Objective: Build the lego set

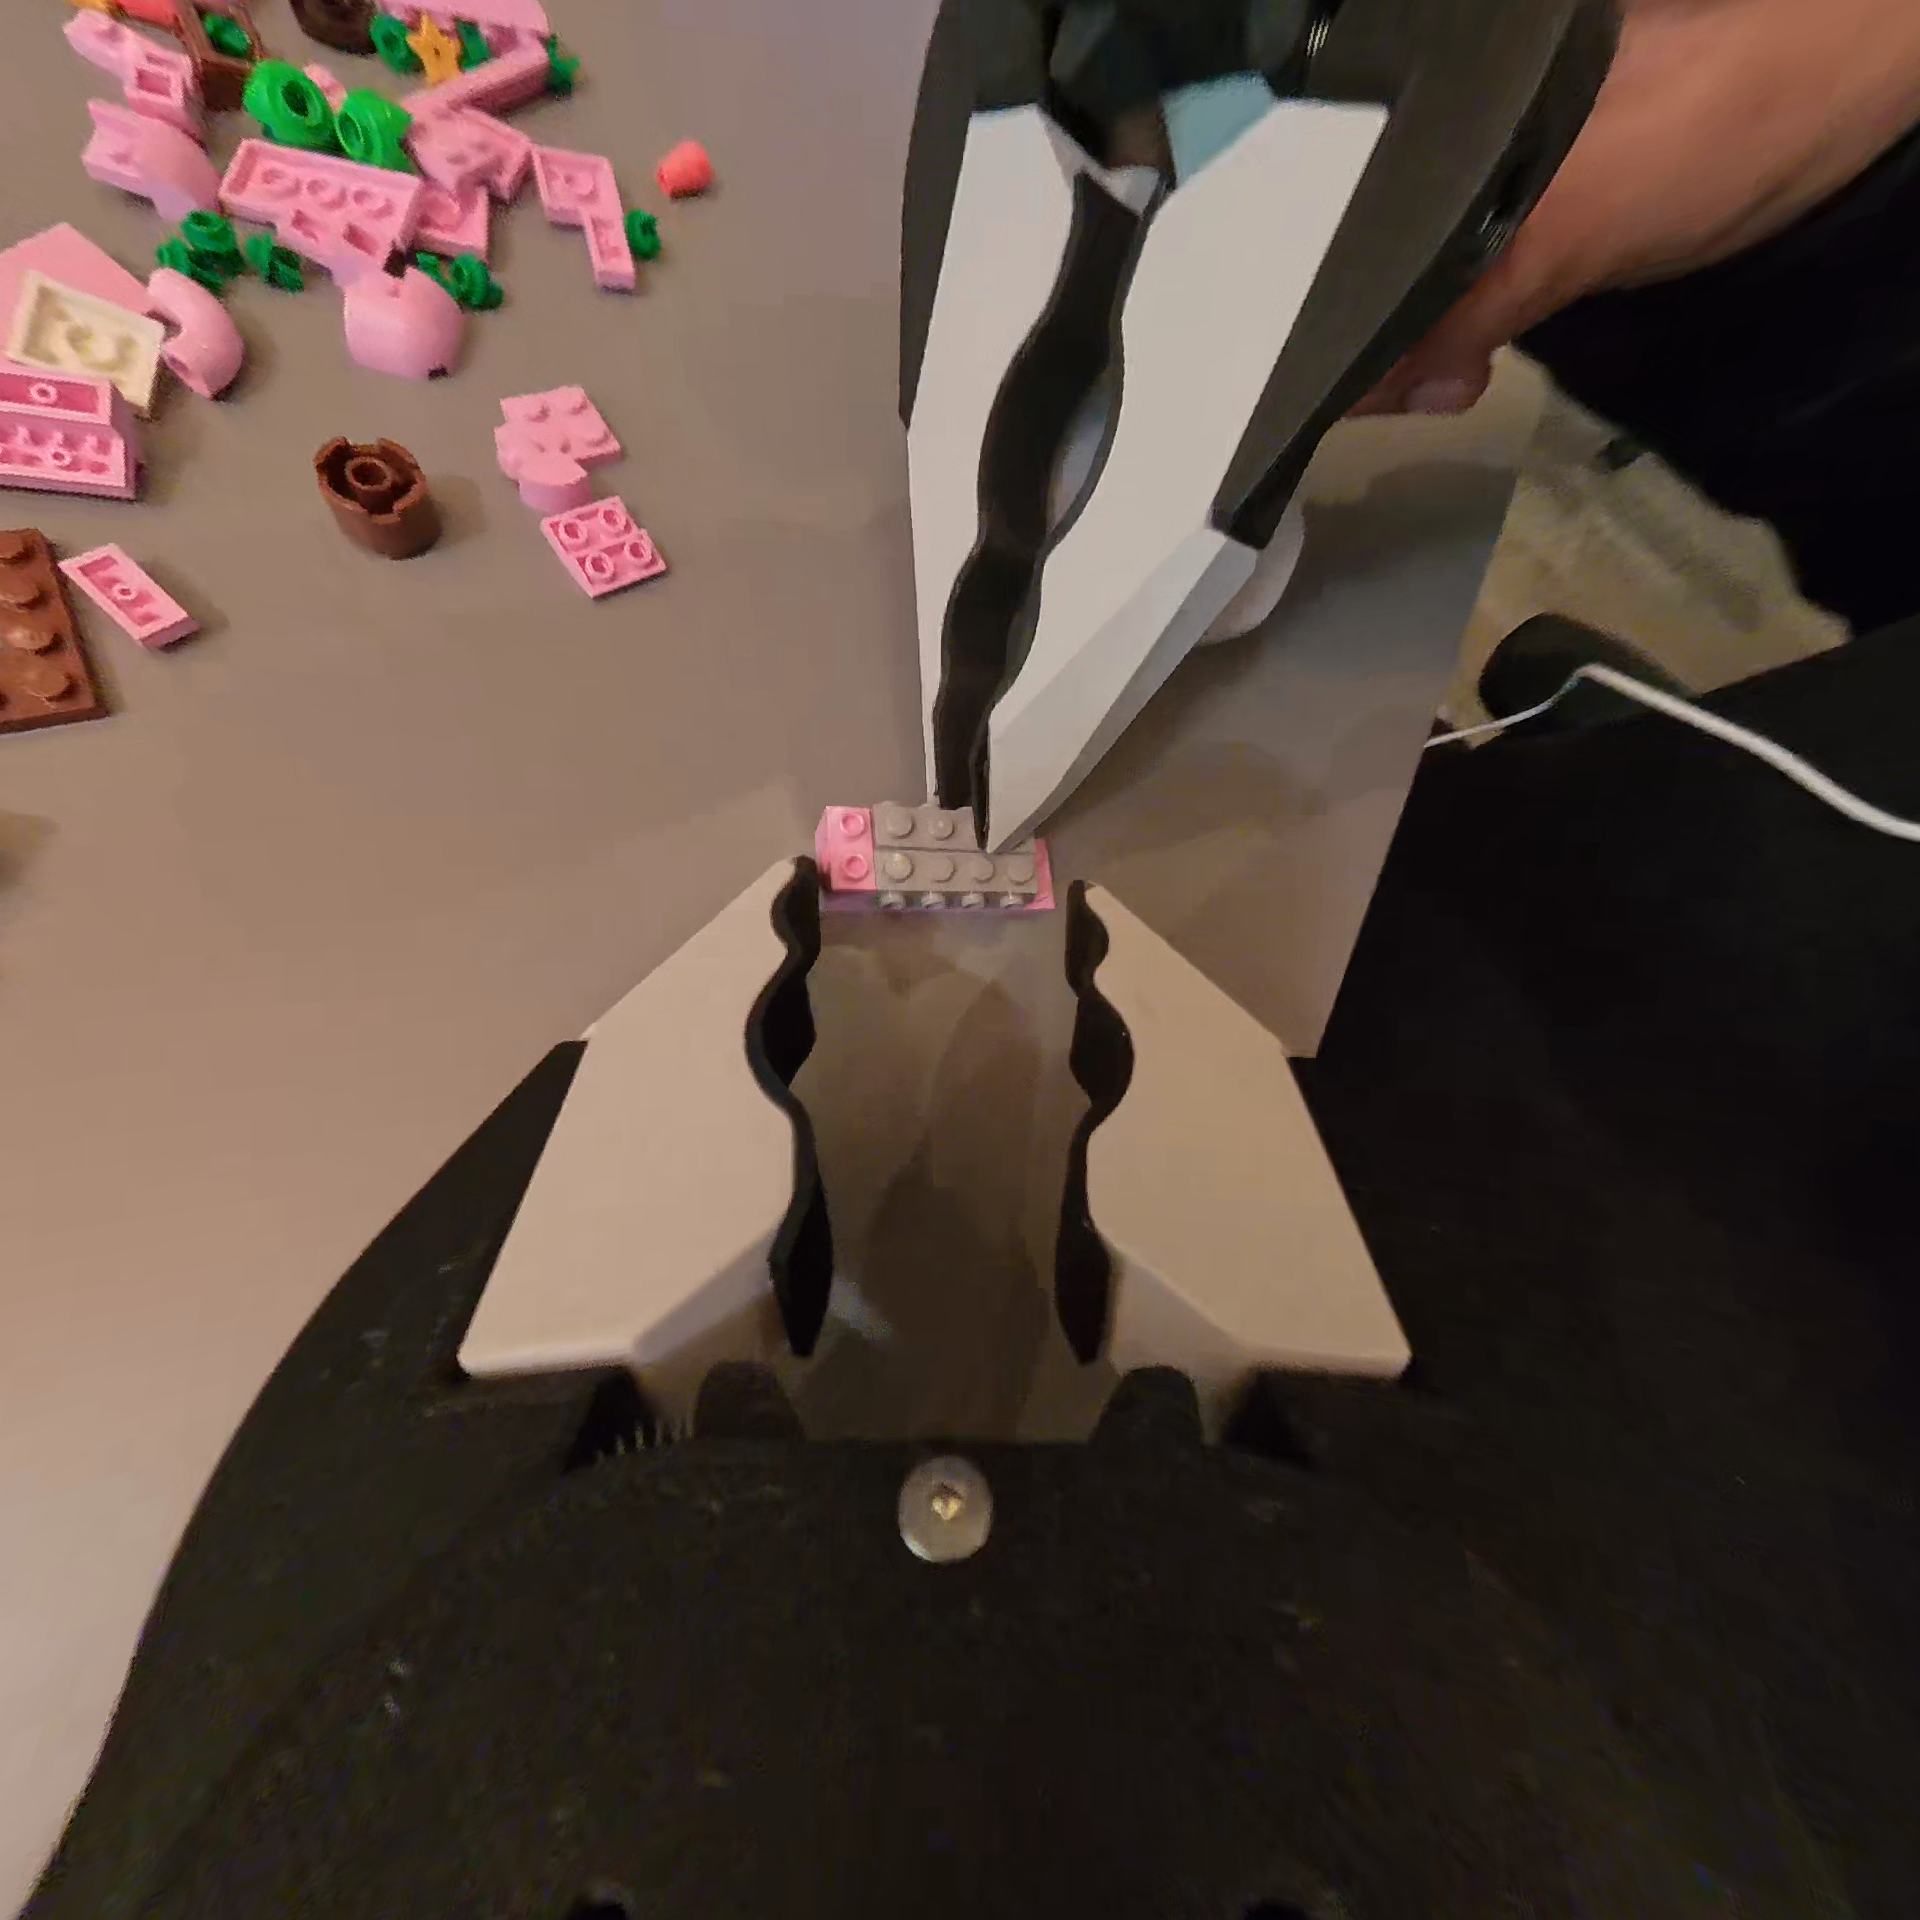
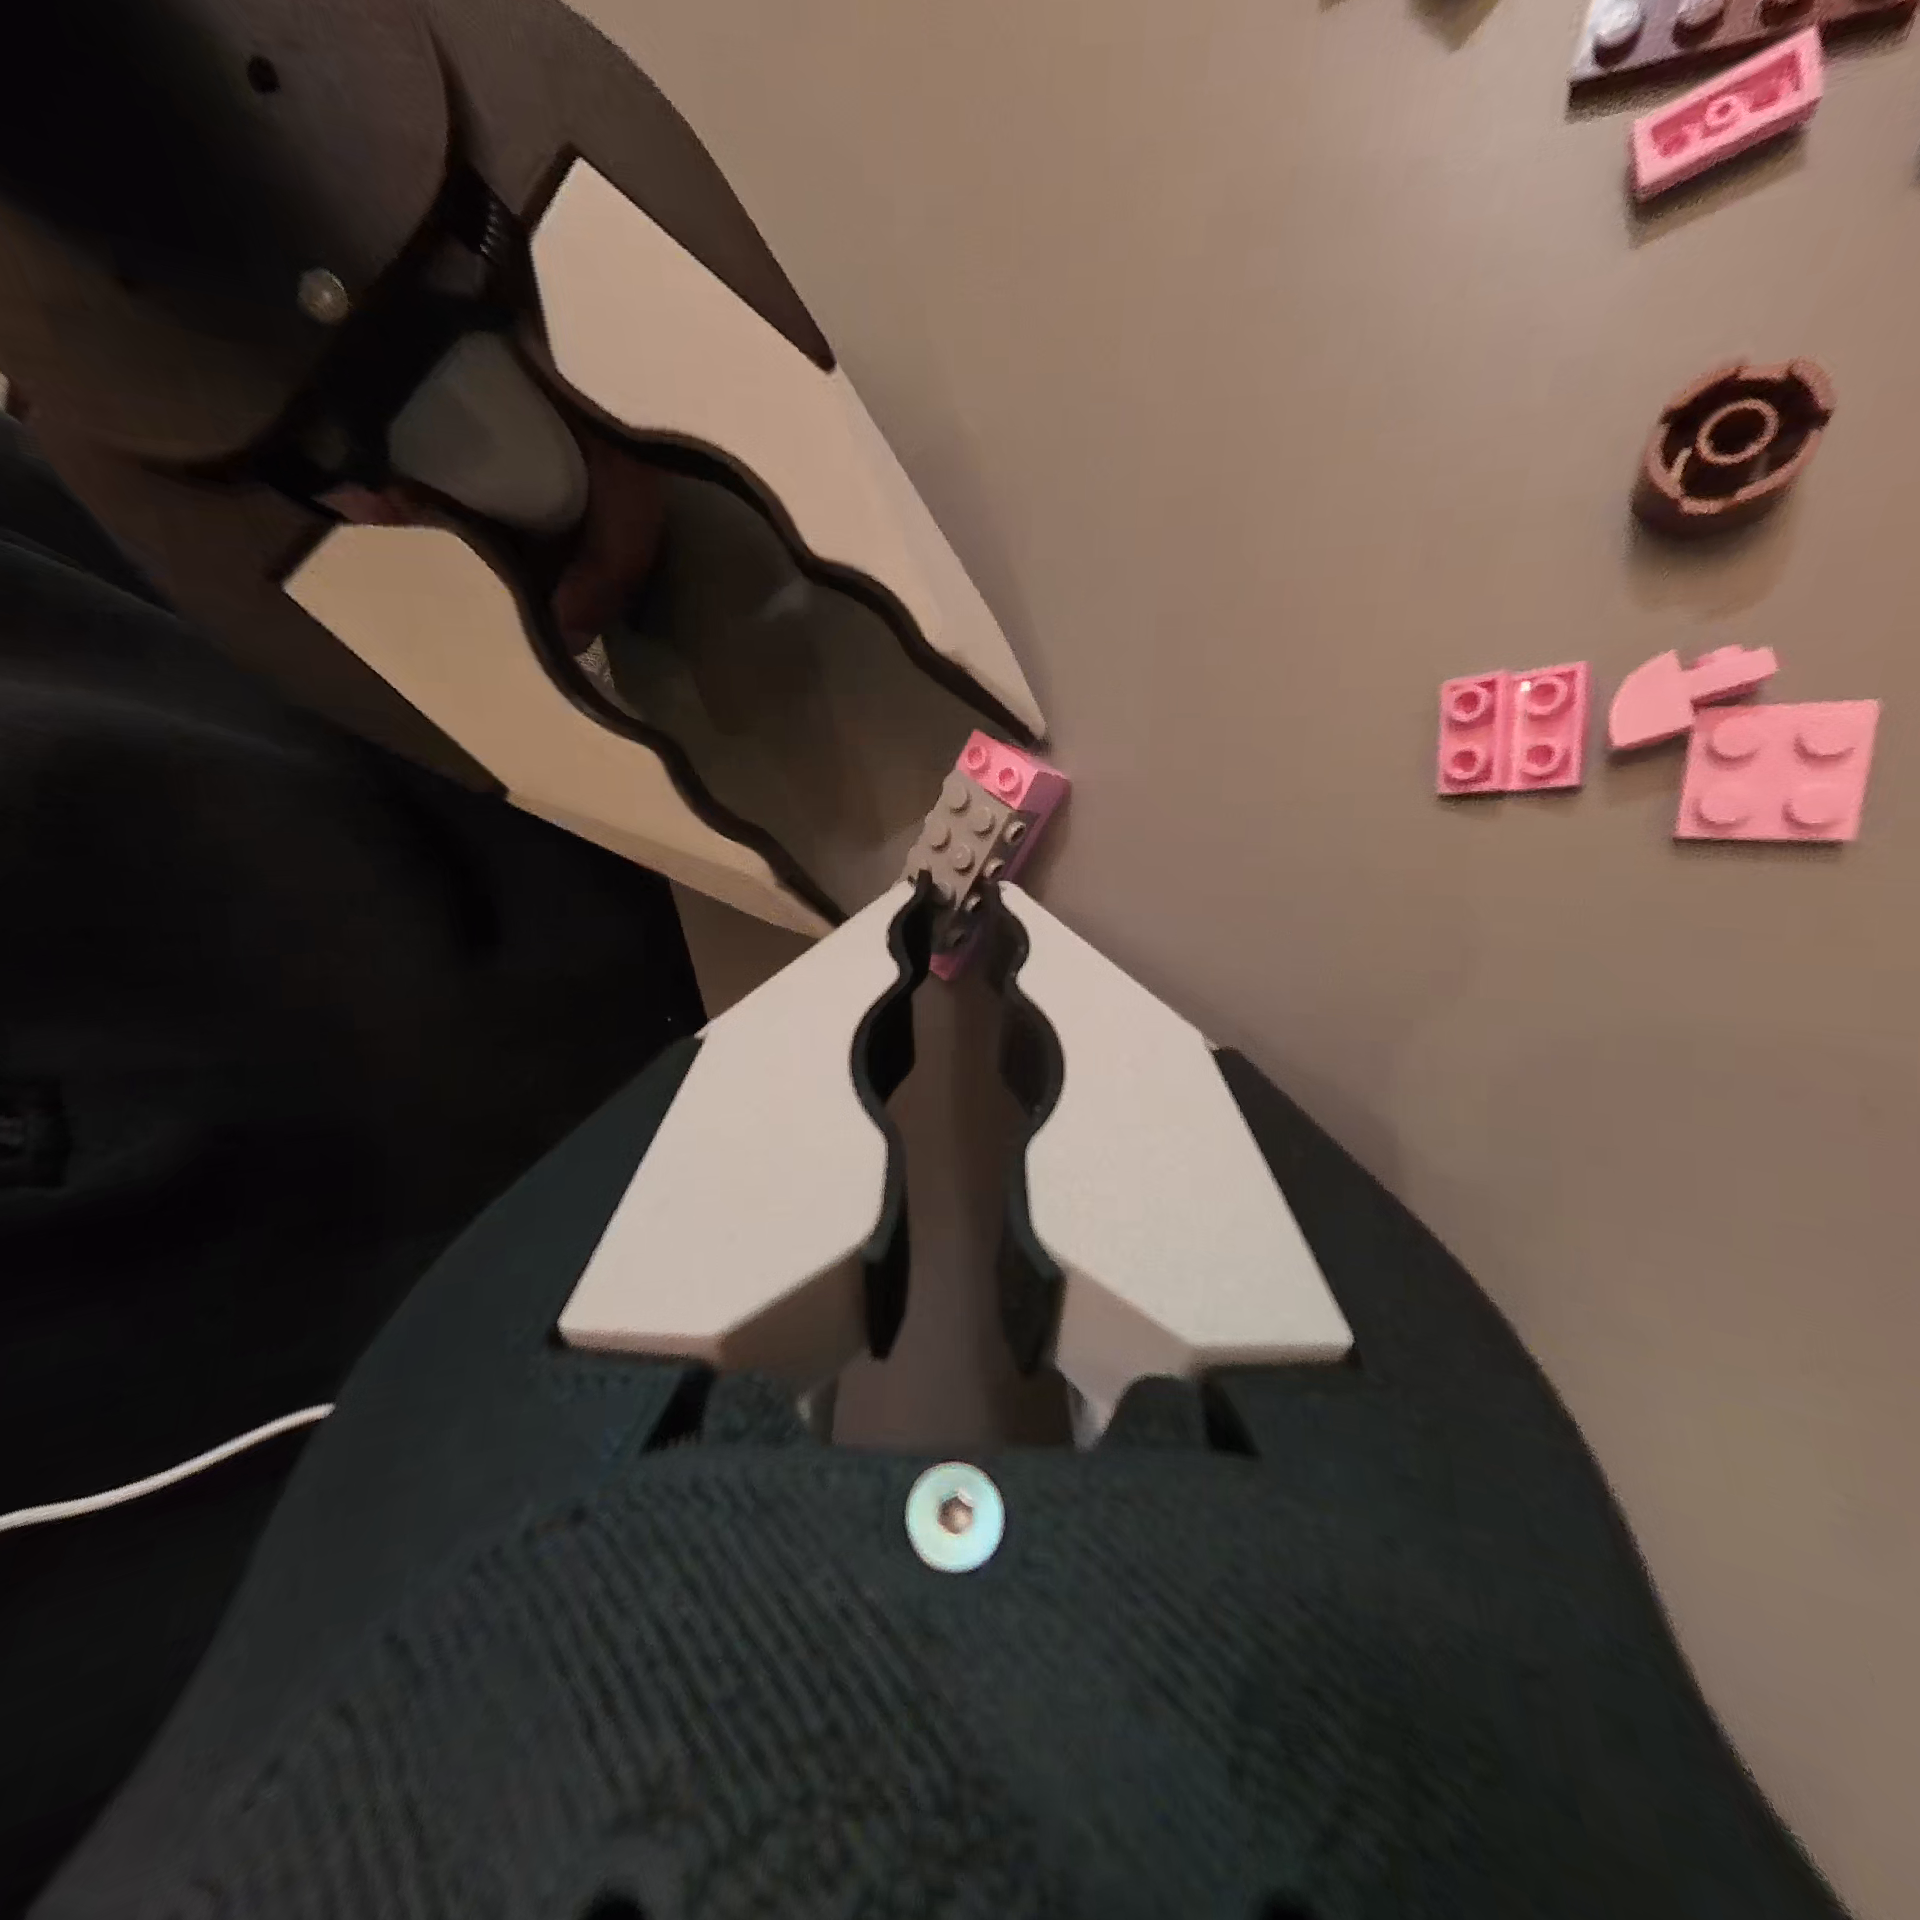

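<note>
The left gripper [image 1: 935, 894] is spread wide, its two fingertips flanking the small pink-and-grey brick assembly [image 1: 935, 857] at the near side; its left tip sits at the assembly's pink end, and whether either tip actually touches cannot be told. The right gripper [image 2: 956, 904] is pressed nearly together, pinching one end of that assembly [image 2: 987, 821]; in the left wrist view it comes down from 12 o'clock, tips [image 1: 971, 821] meeting on the grey bricks. The assembly sits on the grey table [image 1: 520, 831], close to its edge: two grey studded bricks side by side, a pink brick at one end and a pink layer beneath.

A person's hand [image 1: 1662, 208] on the right gripper is cut off at the frame's 2 o'clock corner. The gripped end of the assembly is hidden between the right gripper's fingers. A white cable [image 1: 1714, 727] runs over dark cloth at 3 o'clock.

Loose parts lie toward 10 o'clock in the left wrist view: one brown round brick [image 1: 374, 499], one small red cone [image 1: 686, 168], one brown plate [image 1: 36, 634] cut off by the frame, one pink two-by-two plate [image 1: 603, 545], and a heap of pink bricks [image 1: 322, 197] with green leaf pieces [image 1: 301, 104], too jumbled to count.
</note>
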Tool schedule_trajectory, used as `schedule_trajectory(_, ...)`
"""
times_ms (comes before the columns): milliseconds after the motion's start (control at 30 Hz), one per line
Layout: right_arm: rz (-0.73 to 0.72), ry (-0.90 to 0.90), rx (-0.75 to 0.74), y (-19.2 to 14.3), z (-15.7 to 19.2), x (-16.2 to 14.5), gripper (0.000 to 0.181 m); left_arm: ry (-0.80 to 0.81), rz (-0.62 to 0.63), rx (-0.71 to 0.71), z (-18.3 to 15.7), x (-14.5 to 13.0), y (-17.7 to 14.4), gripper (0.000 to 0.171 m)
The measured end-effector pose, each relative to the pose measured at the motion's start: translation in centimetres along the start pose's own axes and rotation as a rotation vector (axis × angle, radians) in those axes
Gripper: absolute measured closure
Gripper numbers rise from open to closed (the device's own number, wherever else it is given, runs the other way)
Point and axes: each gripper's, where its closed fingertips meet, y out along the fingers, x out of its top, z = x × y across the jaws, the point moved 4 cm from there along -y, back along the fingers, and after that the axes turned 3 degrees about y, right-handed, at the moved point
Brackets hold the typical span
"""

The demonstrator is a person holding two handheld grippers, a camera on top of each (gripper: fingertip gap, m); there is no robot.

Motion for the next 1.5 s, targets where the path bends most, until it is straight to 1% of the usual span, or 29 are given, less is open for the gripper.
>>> schedule_trajectory(100,-0.006,-0.042,0.015,0.24,0.16,0.13,0.173,0.009,0.011,0.031,0.14,-0.06,0.1,0.13)
schedule_trajectory(267,-0.027,-0.055,0.021,0.37,0.28,0.14,0.173,-0.004,0.008,0.019,0.17,-0.05,0.06,0.13)
schedule_trajectory(633,-0.057,0.012,0.089,0.27,0.09,0.05,0.171,-0.018,0.004,0.006,0.21,-0.03,0.02,0.13)
schedule_trajectory(967,-0.075,0.037,0.081,0.03,-0.3,0.42,0.173,-0.016,0.006,0.009,0.23,-0.06,0.03,0.131)
schedule_trajectory(1133,-0.058,0.064,0.074,0.14,-0.15,0.6,0.178,-0.01,0.008,0.016,0.22,-0.07,0.08,0.131)
schedule_trajectory(1300,0.004,0.055,0.016,0.19,0.01,0.83,0.178,-0.009,0.009,0.019,0.22,-0.08,0.08,0.131)
schedule_trajectory(1500,0.054,0.125,0.07,0.26,-0.19,0.89,0.177,-0.006,0.009,0.022,0.22,-0.08,0.09,0.13)
